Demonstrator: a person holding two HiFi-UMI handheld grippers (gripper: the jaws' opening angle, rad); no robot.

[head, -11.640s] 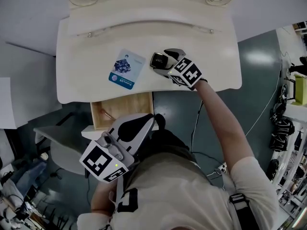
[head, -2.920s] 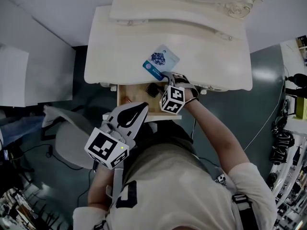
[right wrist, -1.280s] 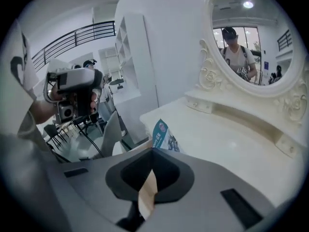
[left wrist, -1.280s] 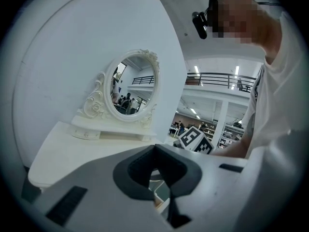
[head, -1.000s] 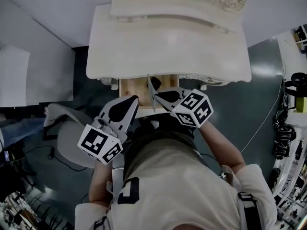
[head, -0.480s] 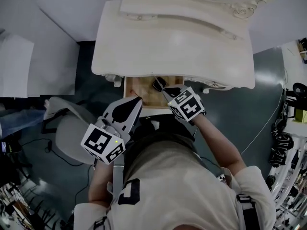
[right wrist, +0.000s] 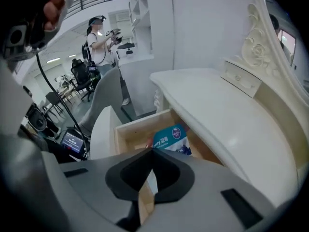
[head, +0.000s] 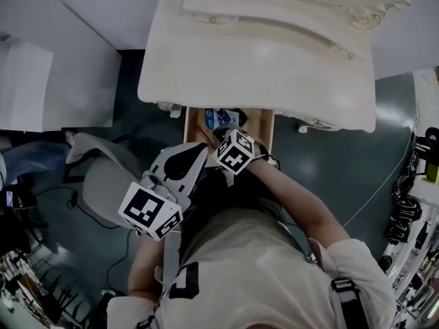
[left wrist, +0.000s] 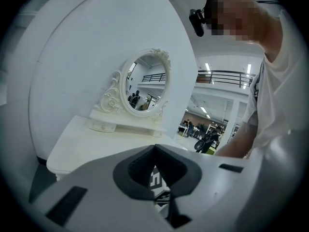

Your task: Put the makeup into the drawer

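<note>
The drawer (head: pixel 263 126) stands pulled out from under the front edge of the white tabletop (head: pixel 260 60). Inside it lies the blue-and-white makeup packet (head: pixel 221 118), flat on the wooden bottom toward the back, with a small dark case (head: pixel 238 116) just beside it on the right. In the right gripper view the packet (right wrist: pixel 172 138) shows between the drawer's light wooden walls (right wrist: pixel 123 133), partly under the tabletop's overhang (right wrist: pixel 227 124).

The right gripper (head: pixel 221 136) points steeply down over the front of the drawer, its marker cube toward the person. Its jaws are pressed together with nothing between them (right wrist: pixel 152 151); the packet lies beyond their tips, apart from them.

The left gripper (head: pixel 203 151) hangs just left of the right one, in front of the drawer and nearly level. Its jaws are likewise closed and empty (left wrist: pixel 154 148). Its view looks across the tabletop to the oval mirror (left wrist: pixel 145 83) at the back.
</note>
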